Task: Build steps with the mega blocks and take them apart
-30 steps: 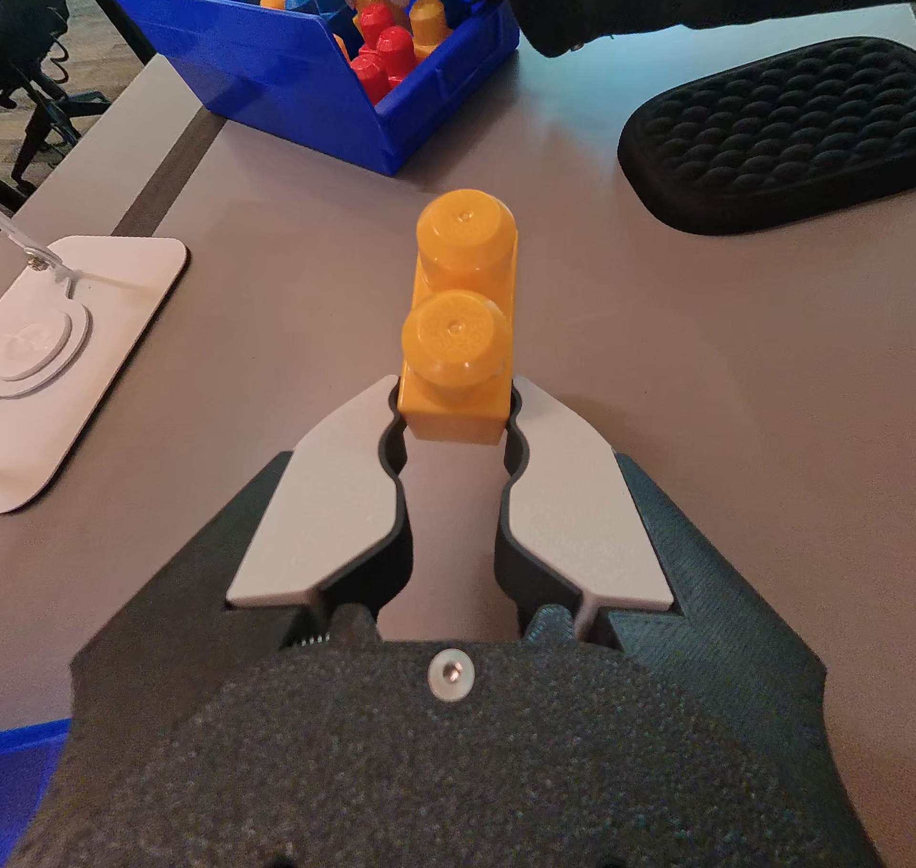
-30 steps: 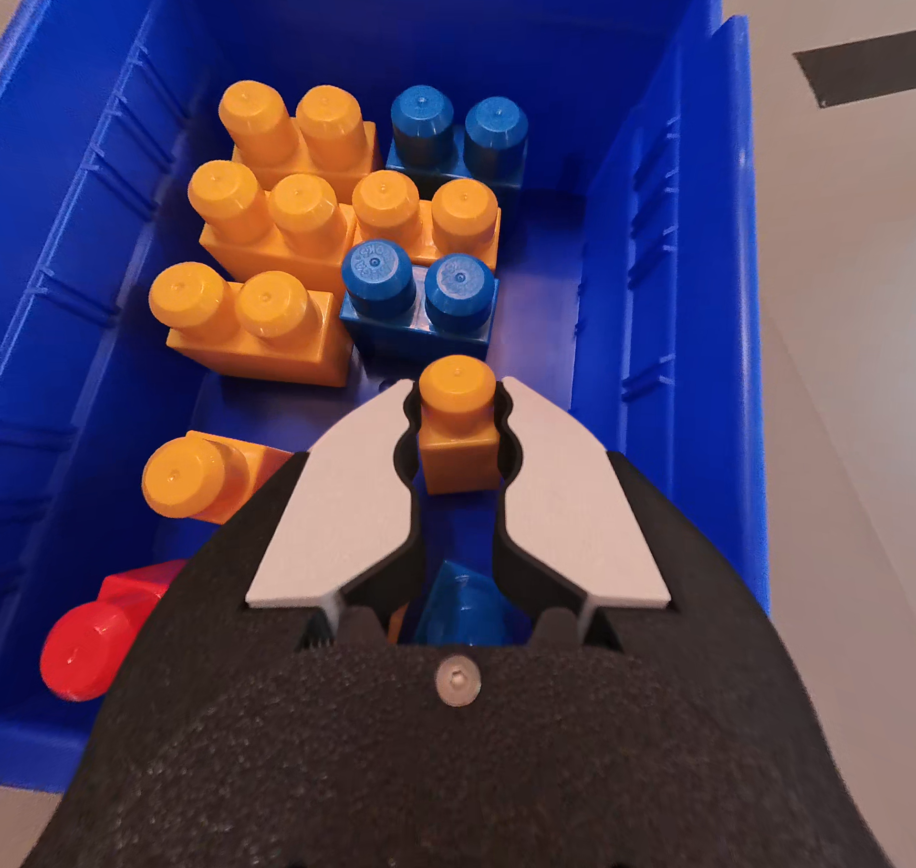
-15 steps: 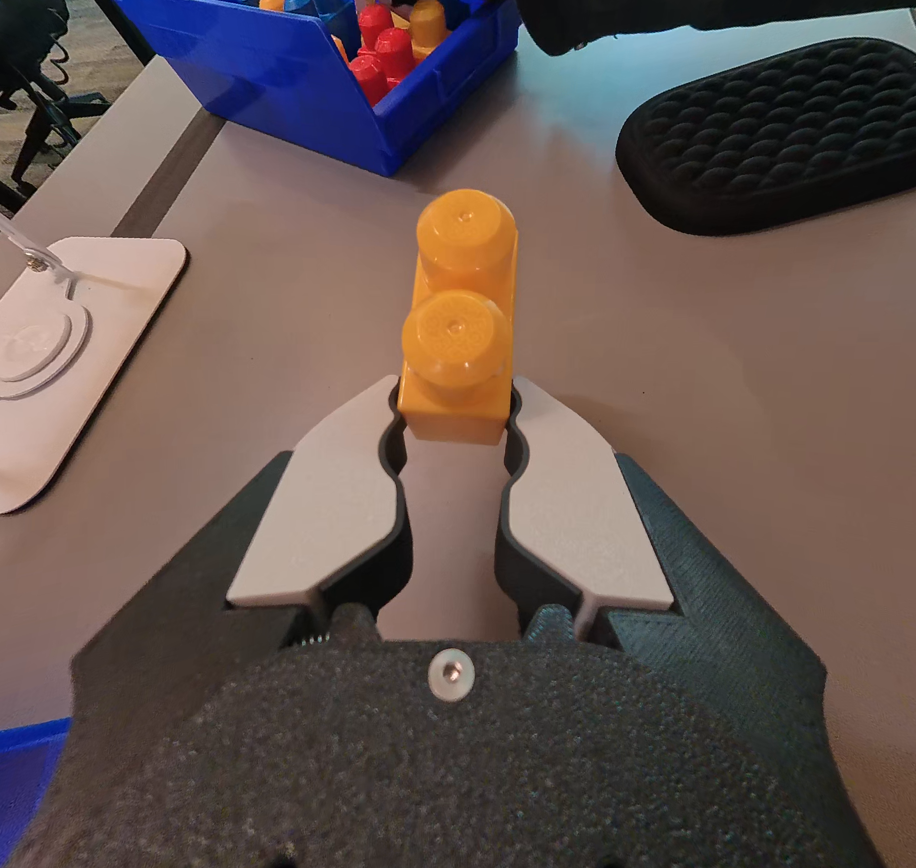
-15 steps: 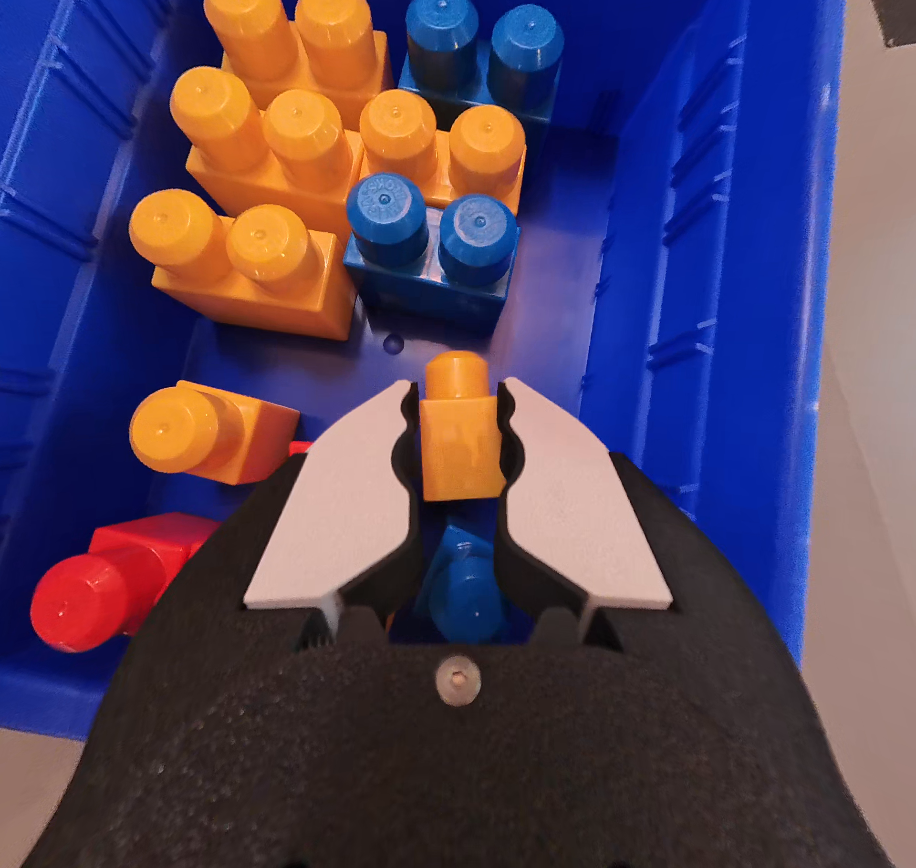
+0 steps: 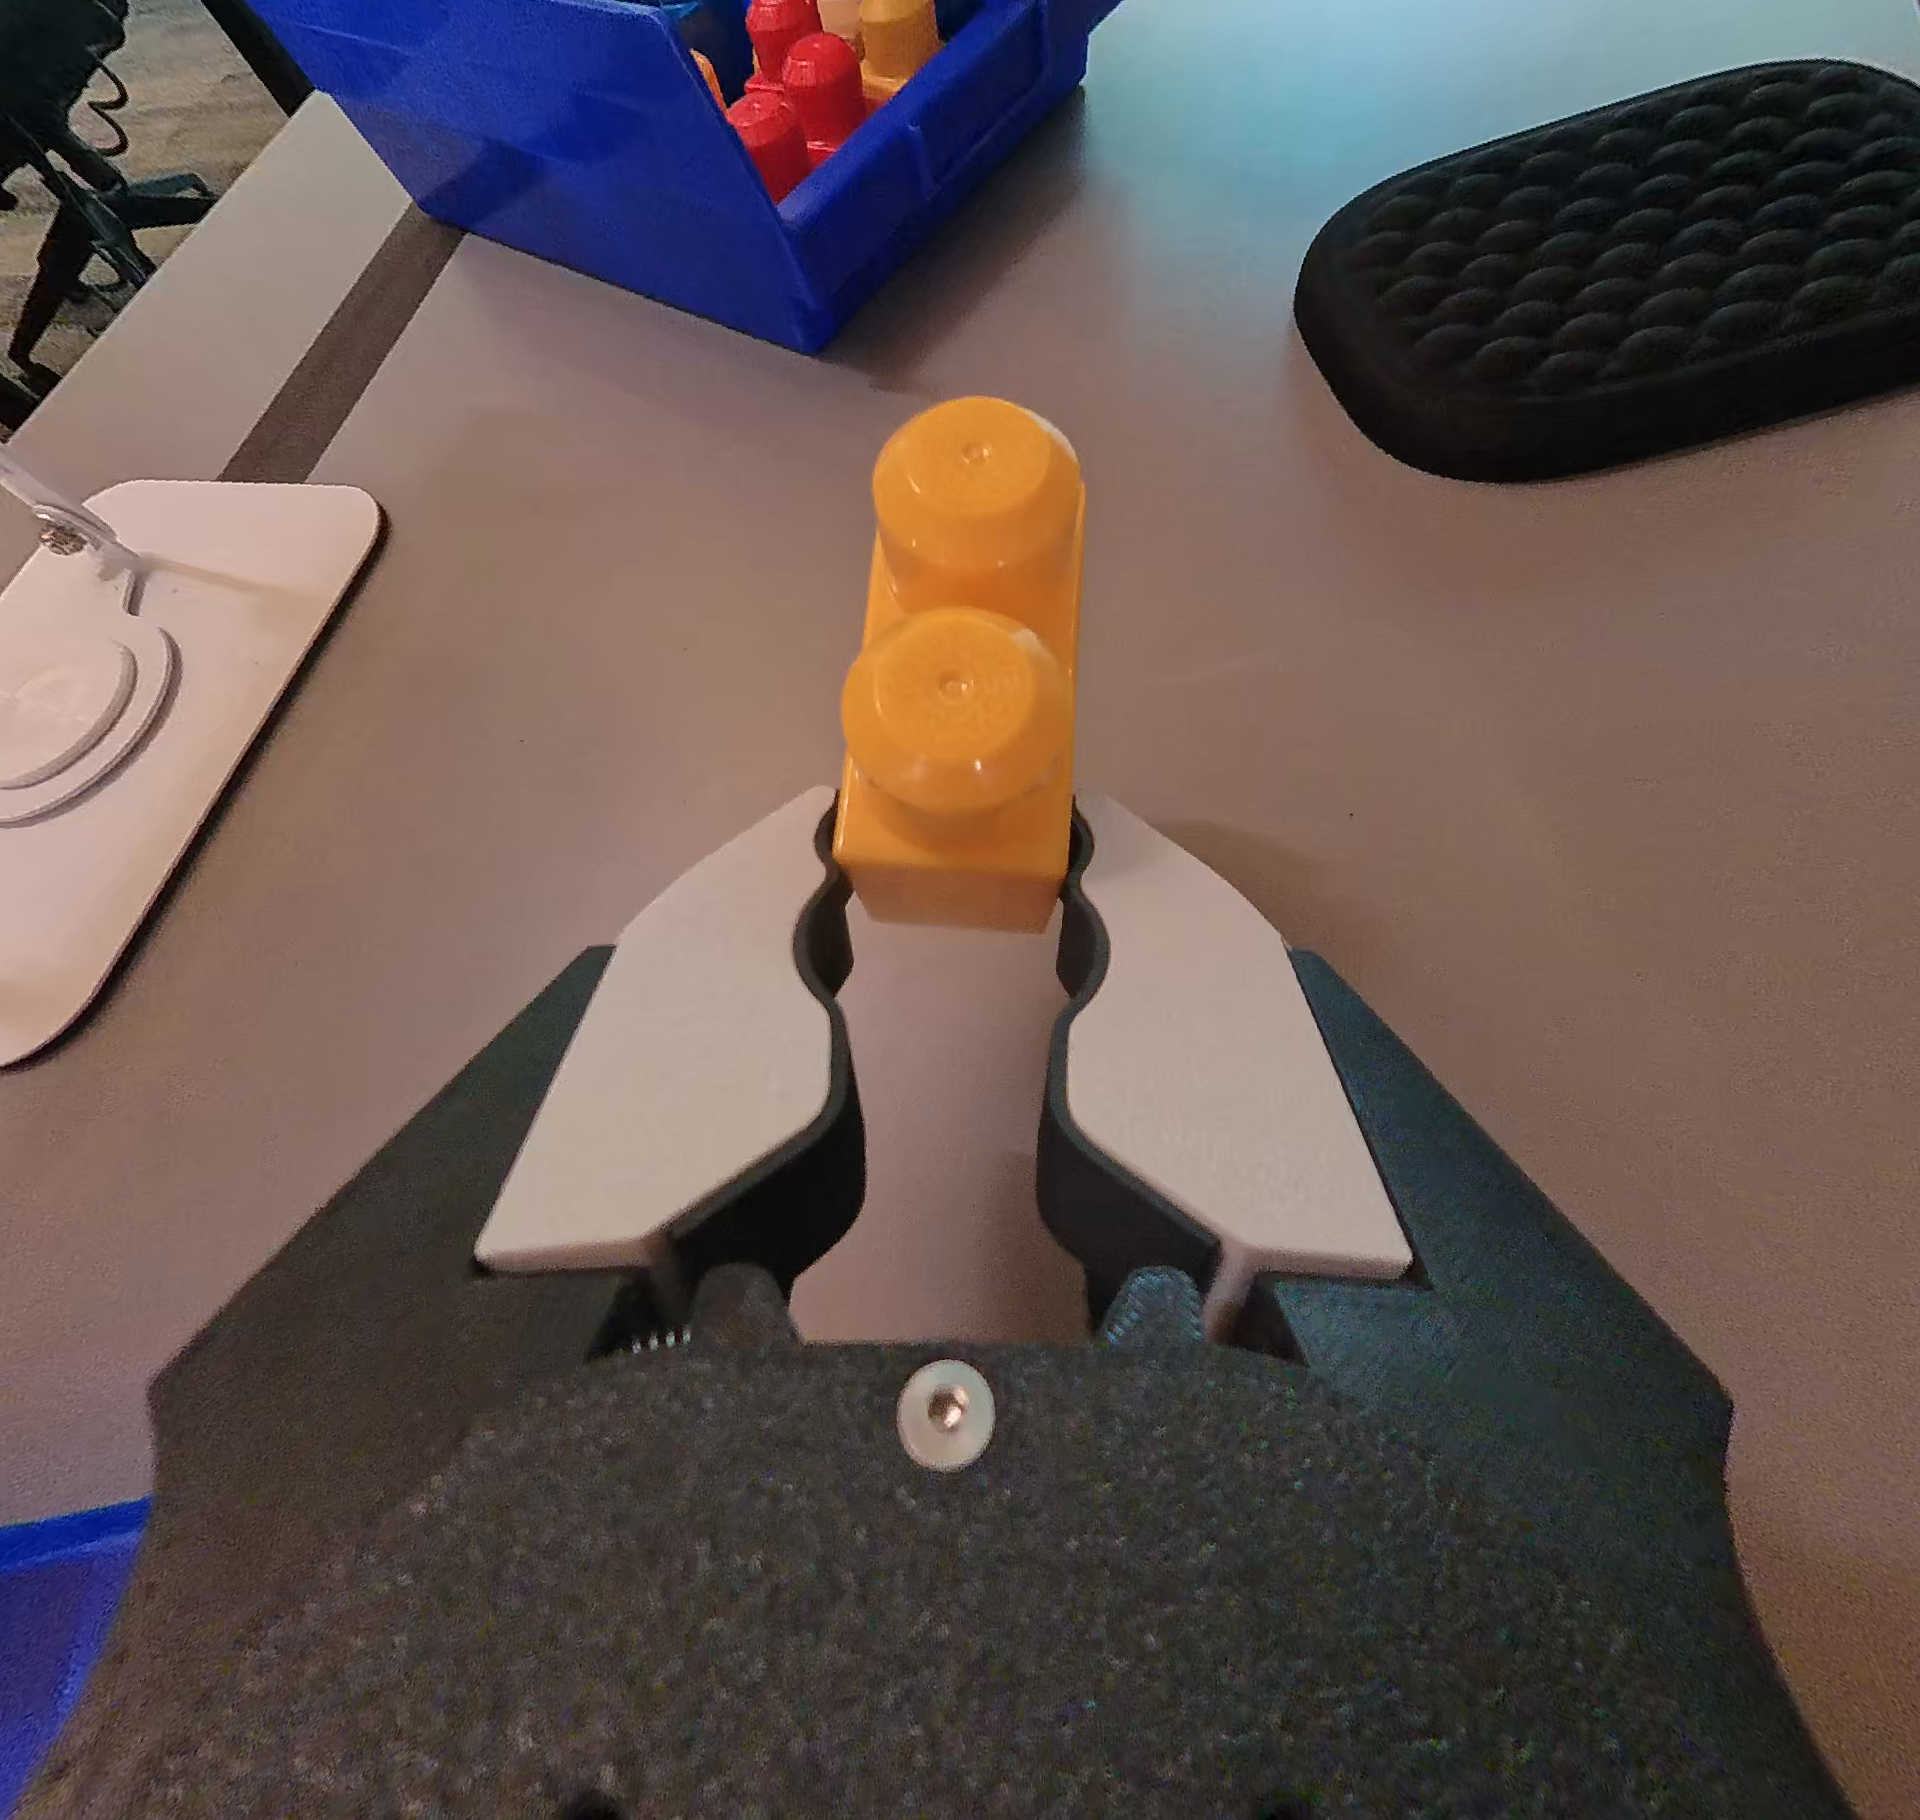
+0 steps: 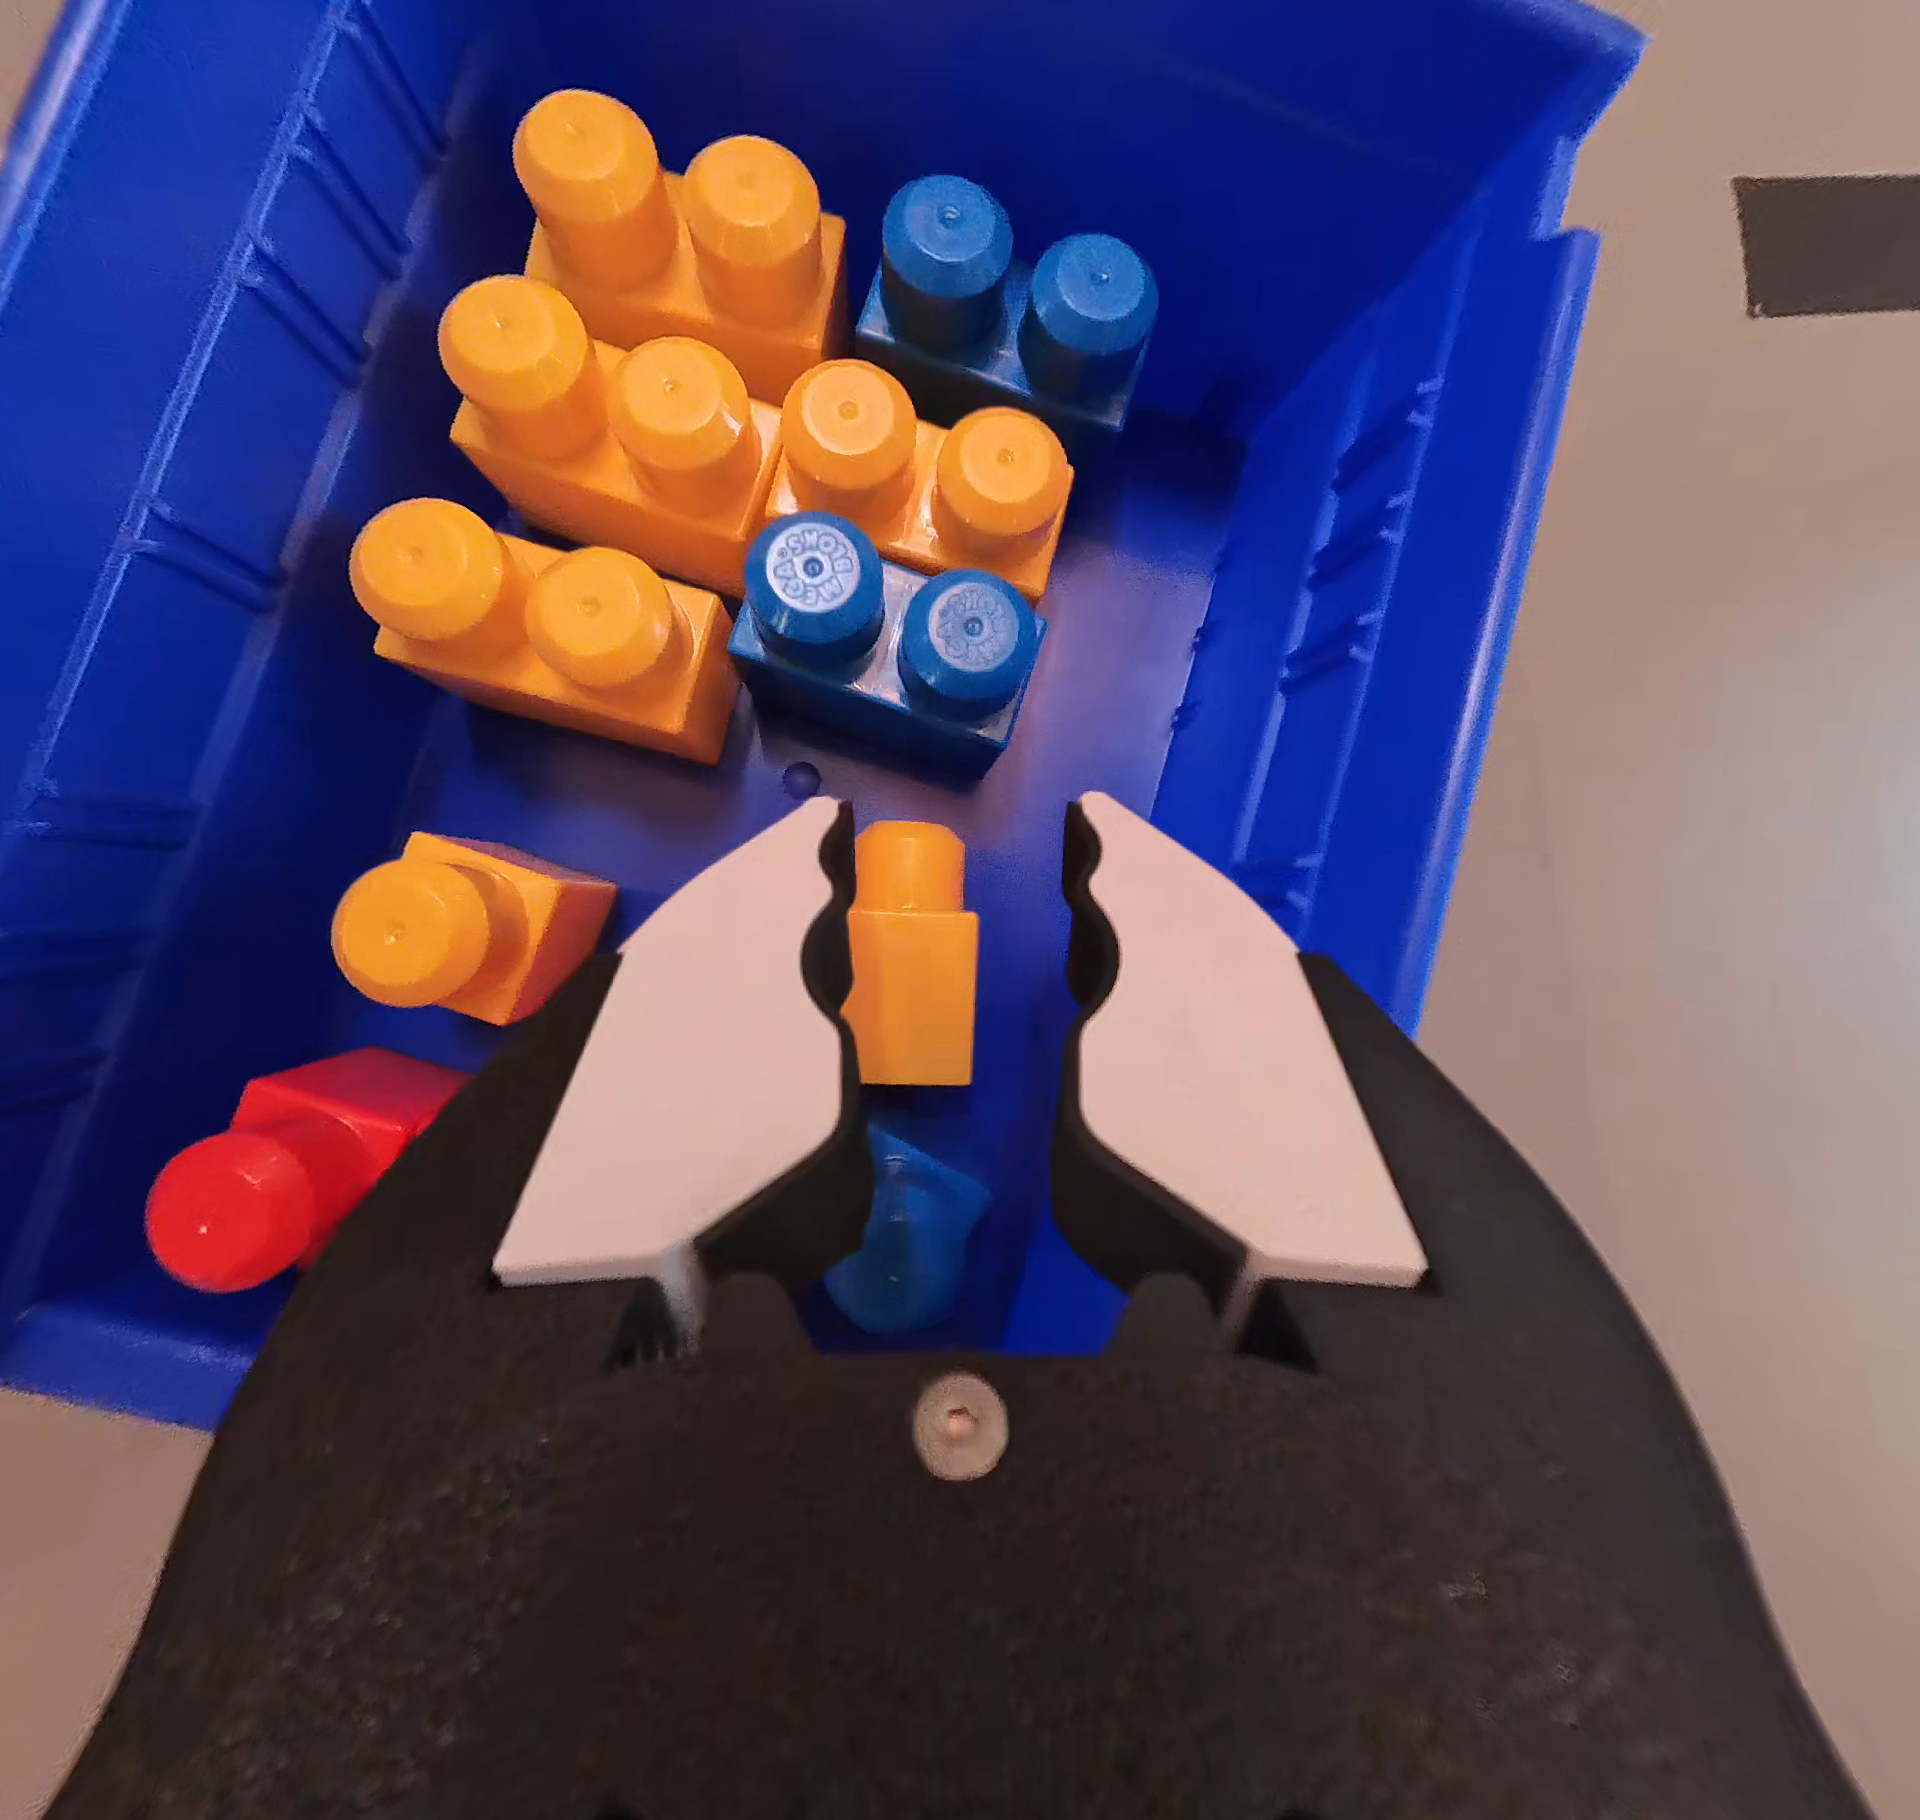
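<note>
Left wrist view: white pad (image 5: 156,690) at left edge, cut off. Blue bin (image 5: 623,139) upper left on the desk (image 5: 1455,783); its blocks are only partly visible, count unclear. Left gripper (image 5: 951,861) clenched on one orange two-stud block (image 5: 961,690), frame centre, standing on the desk. Black textured pad (image 5: 1621,264) upper right, cut off.

Right wrist view, inside the bin (image 6: 1330,544): one red block (image 6: 270,1168) lower left, partly hidden; four orange two-stud blocks; one tipped orange block (image 6: 457,923); two blue two-stud blocks. Right gripper (image 6: 956,835) released, jaws apart around one single-stud orange block (image 6: 914,981) lying centre. One blue block (image 6: 904,1230) below it, mostly hidden.
</note>
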A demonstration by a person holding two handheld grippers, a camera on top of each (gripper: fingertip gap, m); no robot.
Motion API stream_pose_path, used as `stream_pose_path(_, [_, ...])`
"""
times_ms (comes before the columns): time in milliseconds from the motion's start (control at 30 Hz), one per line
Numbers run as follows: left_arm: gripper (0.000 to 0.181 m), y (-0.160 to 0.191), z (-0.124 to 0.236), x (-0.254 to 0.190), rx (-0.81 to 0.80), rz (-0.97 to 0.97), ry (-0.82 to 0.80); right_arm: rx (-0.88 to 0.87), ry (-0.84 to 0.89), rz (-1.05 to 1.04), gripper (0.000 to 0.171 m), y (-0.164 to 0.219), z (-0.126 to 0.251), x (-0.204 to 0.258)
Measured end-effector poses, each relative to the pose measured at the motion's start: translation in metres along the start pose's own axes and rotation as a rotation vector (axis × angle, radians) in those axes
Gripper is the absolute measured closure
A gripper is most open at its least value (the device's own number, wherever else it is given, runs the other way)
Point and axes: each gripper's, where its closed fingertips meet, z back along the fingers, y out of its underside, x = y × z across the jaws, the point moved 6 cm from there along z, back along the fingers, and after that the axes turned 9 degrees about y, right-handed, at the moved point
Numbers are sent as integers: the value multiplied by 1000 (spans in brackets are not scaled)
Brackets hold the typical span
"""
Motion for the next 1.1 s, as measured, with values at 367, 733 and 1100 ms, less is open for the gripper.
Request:
stream_pose_path(367, [144,4,0,3,11,9,2,361,-70,245,128,-5,-29,5])
stream_pose_path(733, [144,8,-2,4,23,23,11,465,-95,237,145,7,-49,13])
stream_pose_path(1100, [144,6,-2,2,25,10,9,56,-69,160,166,-8,-15,10])
